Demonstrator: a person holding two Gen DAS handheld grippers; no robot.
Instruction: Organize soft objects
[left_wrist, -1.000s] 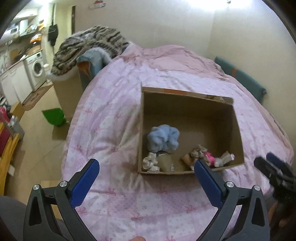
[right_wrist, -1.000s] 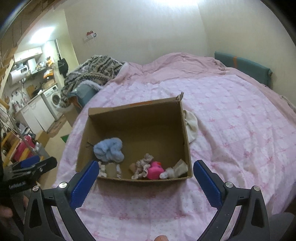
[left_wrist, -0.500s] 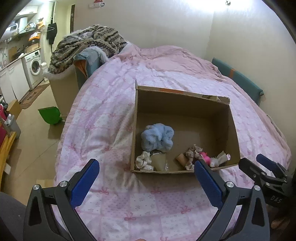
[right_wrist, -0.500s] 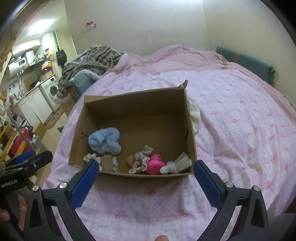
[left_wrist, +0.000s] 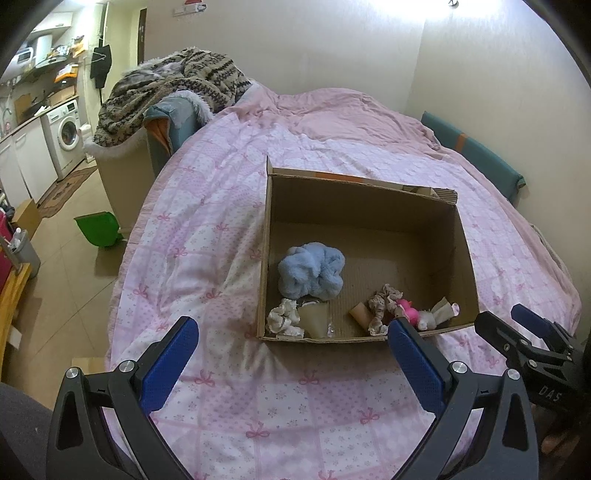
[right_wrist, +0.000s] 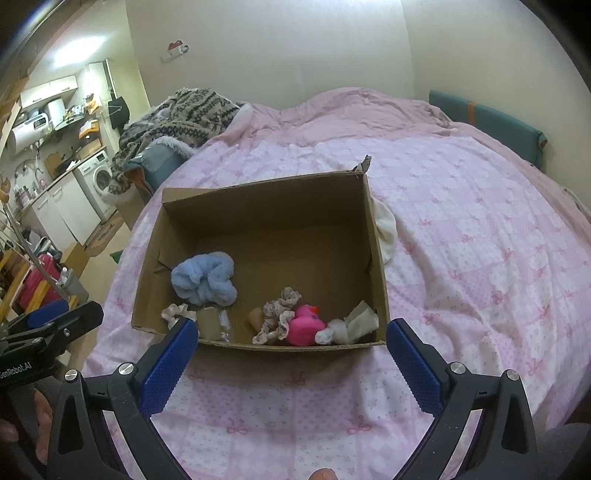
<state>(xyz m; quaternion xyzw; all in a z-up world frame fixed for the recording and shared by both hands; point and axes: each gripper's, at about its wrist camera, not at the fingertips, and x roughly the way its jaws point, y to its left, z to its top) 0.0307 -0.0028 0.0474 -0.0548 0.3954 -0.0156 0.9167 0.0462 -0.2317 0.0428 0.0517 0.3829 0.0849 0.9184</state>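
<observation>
An open cardboard box (left_wrist: 458, 236) (right_wrist: 375, 258) sits on a pink quilted bed (left_wrist: 207, 258) (right_wrist: 480, 258). Inside lie a fluffy blue cloth (left_wrist: 310, 271) (right_wrist: 203, 277), a white scrunchie (left_wrist: 283, 317) (right_wrist: 176, 313), a patterned scrunchie (left_wrist: 382, 304) (right_wrist: 279, 314), a pink rubber duck (right_wrist: 304, 326) (left_wrist: 406, 308) and a white crumpled piece (right_wrist: 351, 325). My left gripper (left_wrist: 291, 350) is open and empty, above the bed in front of the box. My right gripper (right_wrist: 288, 350) is open and empty, also in front of the box.
A white cloth (right_wrist: 386, 229) lies on the bed against the box's right side. A patterned blanket (left_wrist: 173, 88) is heaped over a chair left of the bed. A green dustpan (left_wrist: 98, 230) lies on the floor. A washing machine (left_wrist: 64, 136) stands far left.
Both grippers have pulled back and risen slightly, so the box sits a little farther off and more centred. Both stay open. Nothing in the box has moved.
</observation>
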